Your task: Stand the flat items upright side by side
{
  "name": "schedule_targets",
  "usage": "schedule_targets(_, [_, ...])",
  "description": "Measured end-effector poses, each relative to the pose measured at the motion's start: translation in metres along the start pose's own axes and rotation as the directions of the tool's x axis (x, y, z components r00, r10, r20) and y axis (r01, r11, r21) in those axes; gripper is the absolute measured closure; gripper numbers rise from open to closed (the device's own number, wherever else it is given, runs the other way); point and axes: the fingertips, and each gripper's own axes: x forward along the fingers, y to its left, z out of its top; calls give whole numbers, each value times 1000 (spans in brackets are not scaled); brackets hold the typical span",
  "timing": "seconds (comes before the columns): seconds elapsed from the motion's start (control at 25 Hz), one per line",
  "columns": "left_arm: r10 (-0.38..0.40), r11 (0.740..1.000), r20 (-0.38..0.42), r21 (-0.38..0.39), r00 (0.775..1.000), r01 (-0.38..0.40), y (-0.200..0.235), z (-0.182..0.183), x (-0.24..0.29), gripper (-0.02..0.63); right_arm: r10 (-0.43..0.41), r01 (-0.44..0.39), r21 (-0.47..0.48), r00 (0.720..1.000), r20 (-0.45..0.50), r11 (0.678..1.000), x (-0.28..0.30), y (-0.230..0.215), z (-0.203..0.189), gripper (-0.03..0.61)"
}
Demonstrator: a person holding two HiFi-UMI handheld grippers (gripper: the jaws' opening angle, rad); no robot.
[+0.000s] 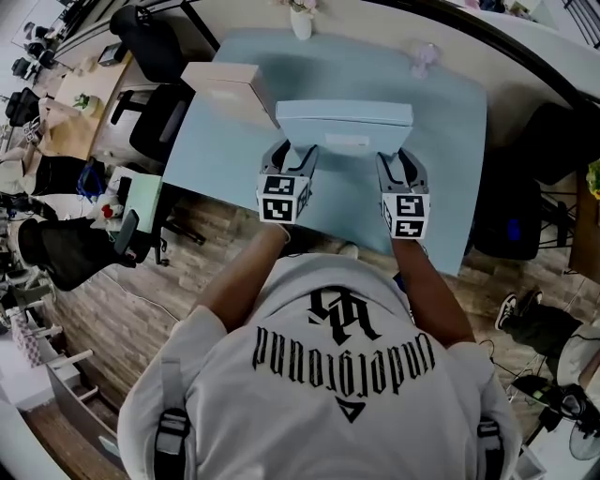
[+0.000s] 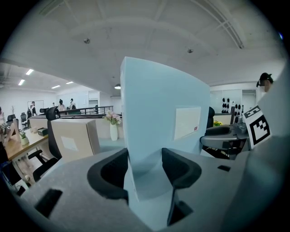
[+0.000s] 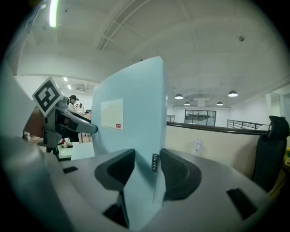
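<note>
A flat light-blue box [image 1: 344,127] with a white label stands on its long edge on the blue table [image 1: 225,169]. My left gripper [image 1: 292,157] is shut on its left end and my right gripper [image 1: 399,161] on its right end. In the left gripper view the blue box [image 2: 158,113] rises upright between the two black pads, which press its sides; my left gripper [image 2: 145,170] grips its lower edge. The right gripper view has the same box [image 3: 131,113] clamped in my right gripper [image 3: 147,170]. A beige flat box [image 1: 225,89] stands upright behind and to the left.
A white vase with flowers [image 1: 300,21] and a small pink object [image 1: 424,58] sit at the table's far edge. Black office chairs [image 1: 150,117] stand left of the table. The beige box [image 2: 72,138] and vase [image 2: 113,131] lie beyond the left jaw.
</note>
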Motion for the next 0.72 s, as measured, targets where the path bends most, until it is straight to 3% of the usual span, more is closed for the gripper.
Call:
schedule_targets(0.28, [-24, 1000, -2, 2, 1000, 24, 41, -2, 0, 377, -18, 18, 1, 1000, -15, 1000, 22, 30, 8, 396])
schedule_targets(0.72, [-127, 992, 6, 20, 992, 127, 173, -14, -1, 377, -99, 100, 29, 994, -43, 995, 104, 130, 28, 399])
